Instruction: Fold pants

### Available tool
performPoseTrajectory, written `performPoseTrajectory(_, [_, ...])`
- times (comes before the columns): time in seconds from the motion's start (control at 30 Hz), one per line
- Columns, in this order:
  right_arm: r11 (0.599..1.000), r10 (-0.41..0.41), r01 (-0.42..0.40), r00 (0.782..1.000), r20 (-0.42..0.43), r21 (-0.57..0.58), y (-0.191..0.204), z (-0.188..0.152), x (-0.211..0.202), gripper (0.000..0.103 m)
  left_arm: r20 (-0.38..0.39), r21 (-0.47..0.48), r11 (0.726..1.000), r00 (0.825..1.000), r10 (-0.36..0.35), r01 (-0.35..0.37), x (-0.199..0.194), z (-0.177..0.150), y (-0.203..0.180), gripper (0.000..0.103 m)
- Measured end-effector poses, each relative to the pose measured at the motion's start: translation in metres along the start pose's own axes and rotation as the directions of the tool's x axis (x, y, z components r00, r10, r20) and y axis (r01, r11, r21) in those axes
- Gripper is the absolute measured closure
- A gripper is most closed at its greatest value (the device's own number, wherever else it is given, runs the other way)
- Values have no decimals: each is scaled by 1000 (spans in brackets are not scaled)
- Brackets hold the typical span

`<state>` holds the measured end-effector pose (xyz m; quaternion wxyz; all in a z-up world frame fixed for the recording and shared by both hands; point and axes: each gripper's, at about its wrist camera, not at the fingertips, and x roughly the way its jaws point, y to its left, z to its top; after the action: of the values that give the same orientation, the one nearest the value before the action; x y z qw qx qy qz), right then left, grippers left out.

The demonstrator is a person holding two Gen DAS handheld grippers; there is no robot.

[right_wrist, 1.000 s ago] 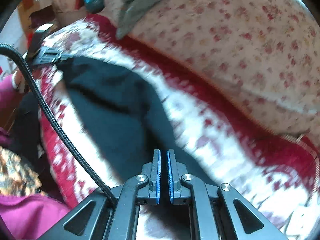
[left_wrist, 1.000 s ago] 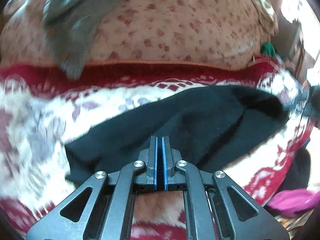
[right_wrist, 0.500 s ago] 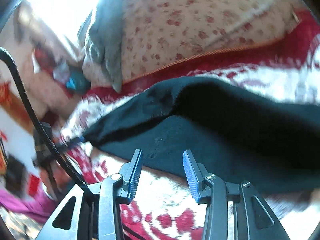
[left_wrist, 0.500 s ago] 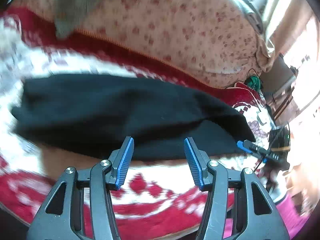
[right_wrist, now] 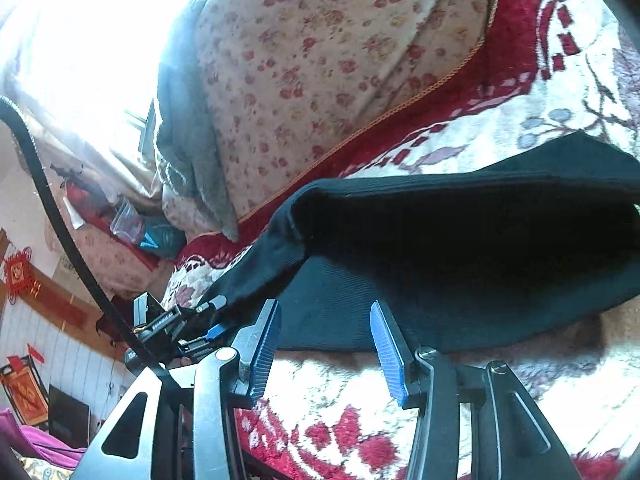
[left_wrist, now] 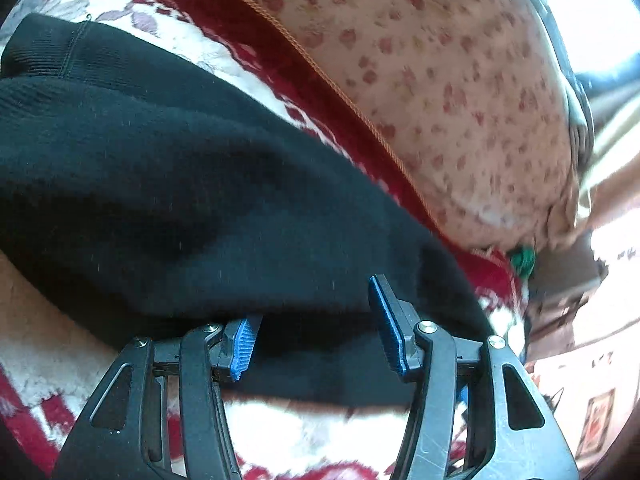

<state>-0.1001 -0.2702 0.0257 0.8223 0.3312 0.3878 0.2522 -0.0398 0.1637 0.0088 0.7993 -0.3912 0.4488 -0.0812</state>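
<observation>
Black pants (left_wrist: 192, 200) laid across red-and-white floral bed cover (left_wrist: 304, 432). Left hand-held gripper (left_wrist: 312, 328) spread, near hem between jaws, unpinched. Right hand-held gripper (right_wrist: 324, 340) just opened, spread beside near edge, empty. Regrasp step judged; pinch of hem needed next.

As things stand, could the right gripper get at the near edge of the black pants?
Probably yes: the right gripper, jaws just opening, points at the black pants, whose near edge lies bare between its fingertips; nothing blocks it.

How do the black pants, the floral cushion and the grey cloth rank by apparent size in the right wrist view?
1. Black pants and floral cushion: too alike to rank.
2. Grey cloth, clearly smallest.
</observation>
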Motion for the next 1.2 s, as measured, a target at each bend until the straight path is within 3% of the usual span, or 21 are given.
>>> performPoseTrajectory(0.17, [1000, -1, 1, 1000, 21, 30, -7, 3, -4, 58, 64, -47, 997, 997, -51, 54, -6, 14, -5, 51])
performPoseTrajectory(0.2, [999, -1, 0, 1000, 26, 37, -9, 3, -5, 58, 70, -41, 998, 997, -43, 46, -5, 16, -6, 55])
performPoseTrajectory(0.23, [999, -1, -1, 1000, 31, 46, -11, 2, -7, 58, 68, -26, 999, 997, -37, 39, -4, 18, -6, 74])
performPoseTrajectory(0.33, [997, 8, -11, 999, 49, 79, -17, 4, -12, 58, 62, 8, 1000, 998, -5, 4, -4, 22, -2, 96])
performPoseTrajectory(0.53, [989, -4, -8, 997, 81, 148, -29, 2, -29, 58, 78, 117, 992, 995, -61, 51, -45, 19, 2, 99])
performPoseTrajectory(0.6, [984, -5, -14, 995, 103, 177, -35, 0, -37, 50, 91, 154, 988, 995, -33, 19, -59, 18, 8, 99])
performPoseTrajectory(0.73, [967, 11, -48, 989, 148, 249, -51, -4, -53, 50, 71, 192, 981, 997, 20, -33, -62, 13, 24, 99])
performPoseTrajectory(0.97, [929, -98, 28, 981, 169, 370, -82, 4, -58, 50, 83, 218, 972, 994, 72, -89, -54, 2, 27, 99])
performPoseTrajectory(1.03, [922, -87, 6, 977, 192, 387, -91, 7, -57, 58, 74, 200, 976, 994, 76, -90, -52, 3, 30, 99])
performPoseTrajectory(1.1, [927, -81, -13, 969, 233, 376, -99, 10, -57, 80, 72, 197, 976, 994, 84, -96, -52, 3, 31, 99])
performPoseTrajectory(1.17, [932, -69, -35, 960, 272, 361, -103, 8, -60, 94, 74, 204, 974, 993, 88, -101, -53, 2, 27, 99])
performPoseTrajectory(1.2, [934, -58, -49, 957, 284, 355, -104, 7, -62, 95, 79, 220, 970, 993, 86, -102, -55, 1, 23, 99])
